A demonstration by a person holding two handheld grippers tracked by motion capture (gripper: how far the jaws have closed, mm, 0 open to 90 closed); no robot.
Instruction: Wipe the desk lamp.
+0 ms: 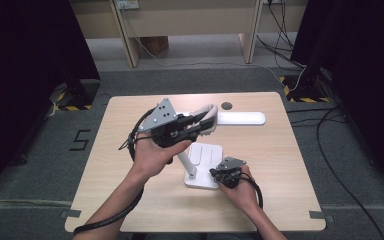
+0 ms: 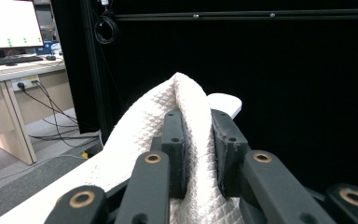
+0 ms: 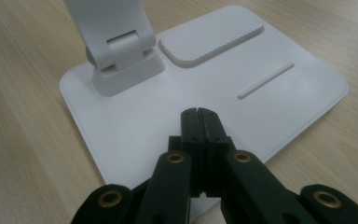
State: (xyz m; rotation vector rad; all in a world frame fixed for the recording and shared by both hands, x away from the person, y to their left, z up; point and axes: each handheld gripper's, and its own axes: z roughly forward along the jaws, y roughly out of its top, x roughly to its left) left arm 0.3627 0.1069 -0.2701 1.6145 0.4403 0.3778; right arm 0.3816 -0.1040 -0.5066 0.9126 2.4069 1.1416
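Wiping lamp head with white cloth [image 2: 168, 121] pinched in left gripper [image 1: 200, 121], above tabletop's middle | right gripper [image 3: 199, 112] jaws closed empty, pressing lamp base [image 3: 279, 112] near front edge | advice: keep base pinned, sweep cloth along head [image 1: 240, 118] evenly
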